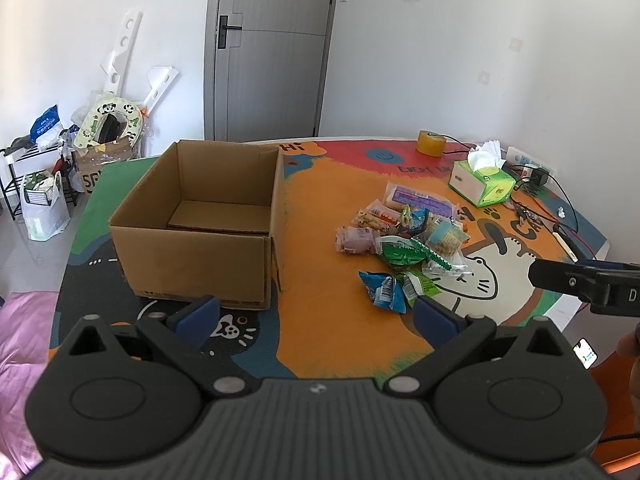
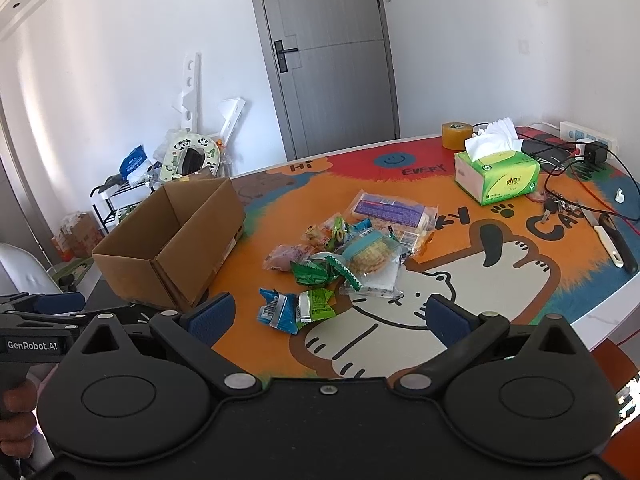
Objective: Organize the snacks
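Both sets of jaws stood spread wide with nothing between them: your left gripper (image 1: 316, 312) and your right gripper (image 2: 328, 316) each hung above the near edge of the table (image 2: 500, 300), blue pads apart, gripping no packet. You held them back from the work, which reads as a ready stance before the first pick.

Snacks lay in one loose pile (image 2: 352, 252) on the patterned cloth, to the right of the cardboard box (image 1: 200, 224). That box sat open-topped, flaps out of the way, and its floor showed bare, so by my judgement nothing had been sorted yet. It stood near the pile but not touching it, close enough that a short carry leftward would serve.

Nearest your right gripper were a blue packet (image 2: 278, 310) and a green packet (image 2: 316, 306), lying side by side and a little apart from the heap; these looked the easiest first grabs, since nothing overlapped them. Deeper in, a clear-wrapped cracker pack (image 2: 370, 260) rested partly over its neighbours, and a long purple-labelled pack (image 2: 388, 210) lay at the far edge.

Your tissue box (image 2: 498, 176) and tape roll (image 2: 456, 135) sat well beyond the pile, out of the carrying path. Crinkly wrappers may slip from the pads, I would guess.
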Action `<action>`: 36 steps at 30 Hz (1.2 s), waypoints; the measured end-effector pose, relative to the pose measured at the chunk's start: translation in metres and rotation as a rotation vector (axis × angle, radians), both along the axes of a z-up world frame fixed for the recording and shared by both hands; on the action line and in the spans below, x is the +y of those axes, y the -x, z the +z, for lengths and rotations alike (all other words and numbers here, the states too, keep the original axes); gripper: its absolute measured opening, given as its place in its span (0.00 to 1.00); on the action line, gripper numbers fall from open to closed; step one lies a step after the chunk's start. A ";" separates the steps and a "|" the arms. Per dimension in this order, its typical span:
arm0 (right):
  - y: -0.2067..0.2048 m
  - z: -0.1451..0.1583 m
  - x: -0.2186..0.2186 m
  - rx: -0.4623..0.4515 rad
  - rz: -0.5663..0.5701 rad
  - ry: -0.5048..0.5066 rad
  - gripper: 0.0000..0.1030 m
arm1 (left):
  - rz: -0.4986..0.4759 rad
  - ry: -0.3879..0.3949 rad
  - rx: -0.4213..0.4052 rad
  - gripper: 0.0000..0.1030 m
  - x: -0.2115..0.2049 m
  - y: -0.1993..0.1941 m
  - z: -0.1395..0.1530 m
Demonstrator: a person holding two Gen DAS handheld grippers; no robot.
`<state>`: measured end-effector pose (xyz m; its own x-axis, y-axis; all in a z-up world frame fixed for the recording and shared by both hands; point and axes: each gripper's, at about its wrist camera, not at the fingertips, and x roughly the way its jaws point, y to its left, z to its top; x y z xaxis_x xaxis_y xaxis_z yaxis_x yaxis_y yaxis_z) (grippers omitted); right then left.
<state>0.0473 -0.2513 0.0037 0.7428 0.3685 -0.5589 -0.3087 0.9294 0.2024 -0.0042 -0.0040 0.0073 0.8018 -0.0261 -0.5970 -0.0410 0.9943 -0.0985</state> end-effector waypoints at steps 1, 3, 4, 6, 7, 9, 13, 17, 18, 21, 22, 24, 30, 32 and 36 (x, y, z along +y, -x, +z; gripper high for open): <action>0.000 0.000 0.000 0.000 0.000 0.001 1.00 | 0.000 0.000 0.000 0.99 0.000 0.000 0.000; 0.000 0.000 0.000 0.000 0.002 0.001 1.00 | -0.001 0.000 0.000 0.99 0.000 0.000 0.000; 0.000 0.000 0.000 0.000 0.003 0.001 1.00 | -0.001 0.000 0.000 0.99 0.000 0.000 0.000; 0.000 0.001 0.000 -0.001 0.002 0.004 1.00 | -0.001 0.000 -0.002 0.99 0.000 0.000 0.000; 0.000 0.001 0.000 -0.003 0.002 0.004 1.00 | -0.001 0.000 -0.003 0.99 0.000 0.001 0.001; 0.000 0.002 -0.001 -0.008 0.003 0.004 1.00 | -0.001 0.000 -0.007 0.99 0.000 0.002 0.002; 0.002 0.001 0.000 -0.014 0.004 0.009 1.00 | -0.001 0.001 -0.012 0.99 0.000 0.003 0.004; 0.002 0.001 0.000 -0.015 0.004 0.010 1.00 | -0.003 0.001 -0.014 0.99 0.001 0.003 0.004; 0.002 0.001 0.000 -0.014 0.005 0.010 1.00 | -0.003 0.002 -0.014 0.99 0.002 0.004 0.004; 0.002 0.001 0.000 -0.015 0.006 0.008 1.00 | -0.003 0.001 -0.015 0.99 0.001 0.004 0.004; 0.002 0.001 0.000 -0.016 0.006 0.009 1.00 | -0.003 0.001 -0.015 0.99 0.001 0.004 0.004; 0.002 0.002 0.000 -0.018 0.007 0.010 1.00 | -0.003 0.001 -0.015 0.99 0.001 0.004 0.004; 0.002 0.003 0.001 -0.018 0.005 0.013 1.00 | -0.005 0.001 -0.017 0.99 0.001 0.004 0.005; 0.002 0.003 0.001 -0.020 0.006 0.014 1.00 | -0.004 0.001 -0.018 0.99 0.001 0.004 0.006; 0.002 0.004 0.000 -0.022 0.007 0.013 1.00 | -0.005 0.002 -0.022 0.99 0.001 0.004 0.008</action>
